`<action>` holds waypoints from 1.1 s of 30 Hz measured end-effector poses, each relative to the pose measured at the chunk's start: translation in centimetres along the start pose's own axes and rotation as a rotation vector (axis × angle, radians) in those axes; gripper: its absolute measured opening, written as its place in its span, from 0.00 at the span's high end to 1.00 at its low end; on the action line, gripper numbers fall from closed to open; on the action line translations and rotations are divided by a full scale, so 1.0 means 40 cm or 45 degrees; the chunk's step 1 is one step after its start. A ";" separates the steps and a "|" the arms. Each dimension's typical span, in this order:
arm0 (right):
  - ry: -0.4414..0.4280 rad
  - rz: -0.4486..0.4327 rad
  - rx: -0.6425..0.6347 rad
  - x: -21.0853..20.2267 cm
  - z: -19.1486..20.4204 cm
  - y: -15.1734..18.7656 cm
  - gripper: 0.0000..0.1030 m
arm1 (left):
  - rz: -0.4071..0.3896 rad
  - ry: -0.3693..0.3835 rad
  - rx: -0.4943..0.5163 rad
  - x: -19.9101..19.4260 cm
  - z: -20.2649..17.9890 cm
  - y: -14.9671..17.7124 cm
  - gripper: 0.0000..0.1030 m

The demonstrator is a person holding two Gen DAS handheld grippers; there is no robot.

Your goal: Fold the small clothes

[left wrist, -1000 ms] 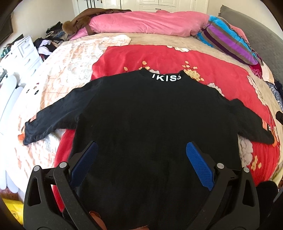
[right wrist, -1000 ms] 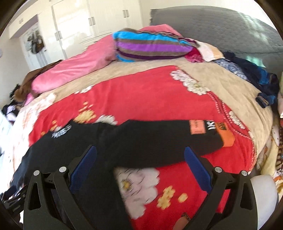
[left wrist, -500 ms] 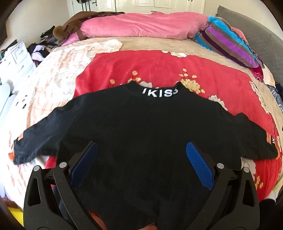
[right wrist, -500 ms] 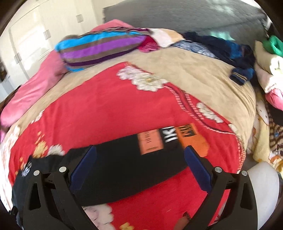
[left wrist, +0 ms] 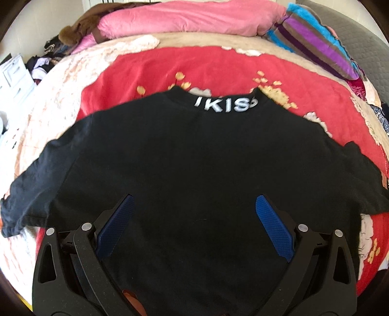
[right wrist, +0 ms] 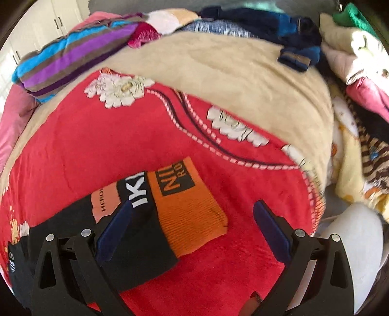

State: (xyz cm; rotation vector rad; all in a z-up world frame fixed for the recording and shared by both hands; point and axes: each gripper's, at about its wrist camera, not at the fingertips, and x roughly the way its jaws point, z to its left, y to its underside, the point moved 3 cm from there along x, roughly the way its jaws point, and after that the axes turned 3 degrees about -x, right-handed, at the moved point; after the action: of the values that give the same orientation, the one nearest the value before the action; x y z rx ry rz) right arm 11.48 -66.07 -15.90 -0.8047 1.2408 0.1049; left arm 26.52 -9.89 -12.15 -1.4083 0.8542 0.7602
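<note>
A black sweatshirt (left wrist: pixel 194 170) lies spread flat and unfolded on the bed (left wrist: pixel 218 65), both grippers' jaws released, the right gripper (right wrist: pixel 192 226) hovering over its orange cuff (right wrist: pixel 187 209).

free: red blanket (right wrist: pixel 126 136) bare beyond and right of the orange cuff (right wrist: pixel 189 214) | blocked far: pink pillow (left wrist: pixel 189 19), striped pillow (left wrist: pixel 313 41) | blocked right: clothes pile (right wrist: pixel 352 80) at bed edge | centre: black sweater (left wrist: pixel 189 170) covers blanket
</note>
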 end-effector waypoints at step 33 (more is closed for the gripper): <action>-1.135 -0.030 -0.592 -0.365 0.621 0.222 0.80 | 0.016 -0.022 -0.171 -0.026 0.168 -0.041 0.09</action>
State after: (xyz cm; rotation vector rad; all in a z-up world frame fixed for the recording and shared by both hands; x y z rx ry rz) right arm 21.82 -39.84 -5.24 -1.0089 0.3539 0.6765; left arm 27.76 -3.21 -10.59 -1.5136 0.8117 0.8509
